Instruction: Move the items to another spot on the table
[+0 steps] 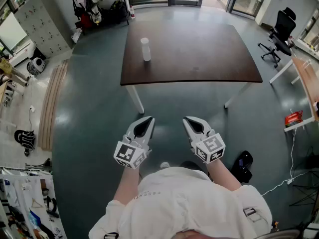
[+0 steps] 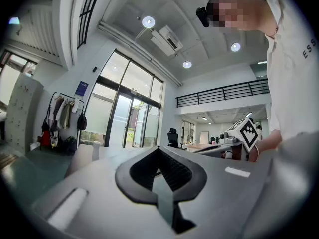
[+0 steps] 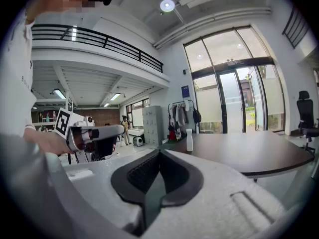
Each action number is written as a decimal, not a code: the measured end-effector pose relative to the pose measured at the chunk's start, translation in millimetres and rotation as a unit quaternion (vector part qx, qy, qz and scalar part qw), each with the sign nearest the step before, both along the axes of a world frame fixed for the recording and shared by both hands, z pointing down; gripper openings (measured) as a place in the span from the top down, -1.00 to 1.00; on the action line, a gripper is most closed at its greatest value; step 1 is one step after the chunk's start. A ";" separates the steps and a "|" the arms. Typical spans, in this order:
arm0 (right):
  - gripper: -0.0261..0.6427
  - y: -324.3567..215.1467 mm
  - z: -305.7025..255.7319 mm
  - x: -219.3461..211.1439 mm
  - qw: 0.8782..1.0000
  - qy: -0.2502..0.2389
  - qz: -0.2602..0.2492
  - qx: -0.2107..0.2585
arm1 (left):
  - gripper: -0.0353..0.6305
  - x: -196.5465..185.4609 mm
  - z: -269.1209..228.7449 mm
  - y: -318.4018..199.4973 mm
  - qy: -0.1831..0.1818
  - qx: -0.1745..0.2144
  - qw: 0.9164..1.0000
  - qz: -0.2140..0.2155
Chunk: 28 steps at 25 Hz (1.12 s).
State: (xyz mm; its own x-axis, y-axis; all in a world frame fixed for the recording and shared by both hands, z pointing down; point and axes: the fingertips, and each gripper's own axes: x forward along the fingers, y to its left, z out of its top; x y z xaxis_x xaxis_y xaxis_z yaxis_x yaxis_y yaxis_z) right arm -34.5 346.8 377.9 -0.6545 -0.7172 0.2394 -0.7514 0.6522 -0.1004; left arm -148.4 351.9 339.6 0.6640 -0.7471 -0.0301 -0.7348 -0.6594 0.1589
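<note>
The grey-green floor (image 1: 89, 108) takes up most of the room. A dark brown tabletop (image 1: 199, 54) on white legs stands in the middle of it, a little way ahead of the person.

The person, in a white top (image 1: 184, 203), stands back from the near edge with both arms out in front. None of the gear they hold reaches over the table.

Grey lockers (image 1: 42, 24) line the far left wall, with a rack of coats and bags (image 1: 94, 4) beside them. A black office chair (image 1: 280, 31) sits off to the right, well apart from the table.

The left gripper (image 1: 148, 118) and the right gripper (image 1: 187, 119) are held side by side over the floor, near each other but not touching. Both point toward the table.

The left one's black ribbed fingers (image 2: 144, 171) are closed together at the tips with nothing between them. The right one's fingers (image 3: 142, 176) are likewise pressed together and empty.

The one item on the table is a small white bottle (image 1: 145, 49). It stands upright on the left part of the tabletop, toward the far side, well apart from both grippers.
</note>
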 end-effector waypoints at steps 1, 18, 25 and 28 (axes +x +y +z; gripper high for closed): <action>0.95 -3.9 -0.8 -7.0 1.000 0.000 -0.002 0.006 | 0.87 -7.8 1.3 -4.0 -0.002 -0.001 1.000 -0.004; 0.95 -152.9 29.3 -68.3 0.999 0.005 -0.048 -0.020 | 0.87 -68.6 37.3 -142.7 -0.018 -0.036 0.998 -0.043; 0.95 -280.0 13.1 -81.3 0.997 -0.005 -0.071 -0.006 | 0.87 -72.8 24.9 -254.6 -0.037 -0.030 0.997 -0.052; 0.95 -329.8 13.0 -90.8 0.996 0.018 -0.088 0.006 | 0.87 -83.7 15.6 -302.2 -0.044 -0.022 0.995 -0.084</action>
